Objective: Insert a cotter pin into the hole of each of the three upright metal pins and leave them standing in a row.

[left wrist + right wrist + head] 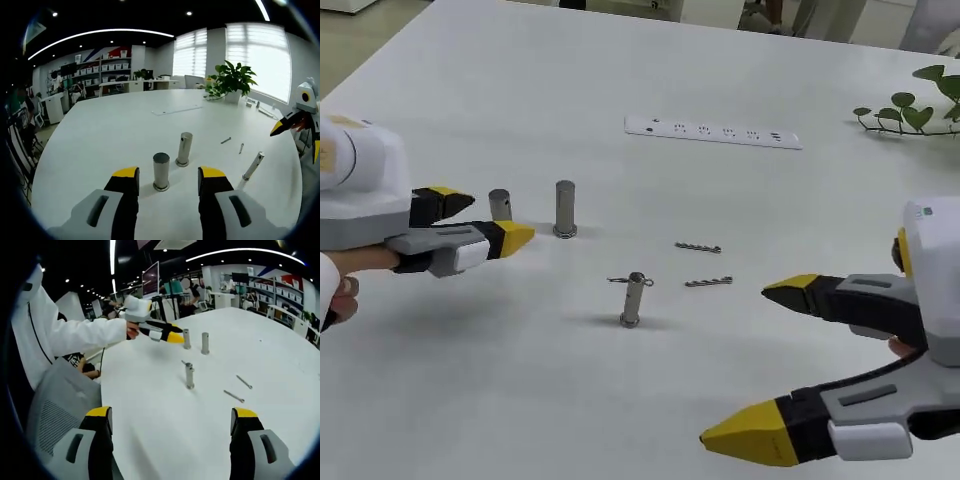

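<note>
- The left gripper (pixel 500 218) is open, with one jaw on each side of the leftmost metal pin (pixel 161 171) and touching neither side. The step in hand looks like clamping this pin so it stands firm.
- To do that well, close low on the barrel, keep the pin upright and leave its top clear. The hole should be near the top, but I cannot make it out.
- The right gripper (pixel 734 363) is open wide, holds nothing and is well apart from the parts. It would need to pinch a cotter pin at its head end, with the legs pointing outward.
- The far loose cotter pin (pixel 698 247) and the near loose cotter pin (pixel 708 282) lie flat on the white table (pixel 470 400), to the right of the metal pins. They are thin and likely to slip.
- The middle pin (pixel 565 208) stands bare just beside the leftmost one.
- The third pin (pixel 633 298) stands nearer the person, out of line with the other two. An inserted cotter pin (pixel 620 280) runs through its top, so one of the three looks done.
</note>
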Available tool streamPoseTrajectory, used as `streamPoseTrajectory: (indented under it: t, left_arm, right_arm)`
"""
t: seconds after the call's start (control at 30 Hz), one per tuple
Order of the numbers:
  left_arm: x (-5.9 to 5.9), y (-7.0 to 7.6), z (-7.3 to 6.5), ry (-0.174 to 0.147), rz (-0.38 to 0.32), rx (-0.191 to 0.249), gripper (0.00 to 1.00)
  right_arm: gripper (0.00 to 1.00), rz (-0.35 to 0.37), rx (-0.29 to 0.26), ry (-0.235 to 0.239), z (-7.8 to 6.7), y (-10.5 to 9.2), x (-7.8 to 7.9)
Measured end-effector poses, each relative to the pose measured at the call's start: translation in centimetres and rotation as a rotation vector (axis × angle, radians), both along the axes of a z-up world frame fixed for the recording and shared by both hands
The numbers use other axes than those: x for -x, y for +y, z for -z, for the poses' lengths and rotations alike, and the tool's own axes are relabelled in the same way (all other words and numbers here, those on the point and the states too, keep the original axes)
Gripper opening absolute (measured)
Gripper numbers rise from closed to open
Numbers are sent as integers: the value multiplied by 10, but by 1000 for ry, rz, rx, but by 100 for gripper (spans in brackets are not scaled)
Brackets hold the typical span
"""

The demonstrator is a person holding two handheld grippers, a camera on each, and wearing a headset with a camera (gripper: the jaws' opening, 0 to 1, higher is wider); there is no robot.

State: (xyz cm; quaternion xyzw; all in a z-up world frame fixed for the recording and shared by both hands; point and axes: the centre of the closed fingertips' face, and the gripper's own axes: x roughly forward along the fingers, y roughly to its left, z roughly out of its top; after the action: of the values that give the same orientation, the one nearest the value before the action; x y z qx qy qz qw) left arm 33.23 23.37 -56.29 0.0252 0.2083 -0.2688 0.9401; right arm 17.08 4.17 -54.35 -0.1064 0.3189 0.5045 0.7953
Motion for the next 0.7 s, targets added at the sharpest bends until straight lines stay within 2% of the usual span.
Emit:
streamPoseTrajectory:
  t: [0.2, 0.33, 0.53, 0.6, 0.7]
  left_arm:
    - [-8, 1, 11, 12, -13, -11, 35]
    - [-11, -1, 14, 28, -26, 21, 26]
    - [-18, 4, 13, 5, -55, 6, 14]
    - [-17, 2, 12, 2, -41, 6, 11]
    - [-17, 2, 13, -5, -33, -16, 10]
  right_arm:
    - [96, 2, 8, 1, -1, -4, -3]
    - [96, -5, 15, 7, 0, -5, -4]
    - [95, 2, 17, 14, 2, -8, -5]
    - [94, -1, 21, 17, 3, -8, -4]
    - [94, -3, 20, 20, 3, -7, -3]
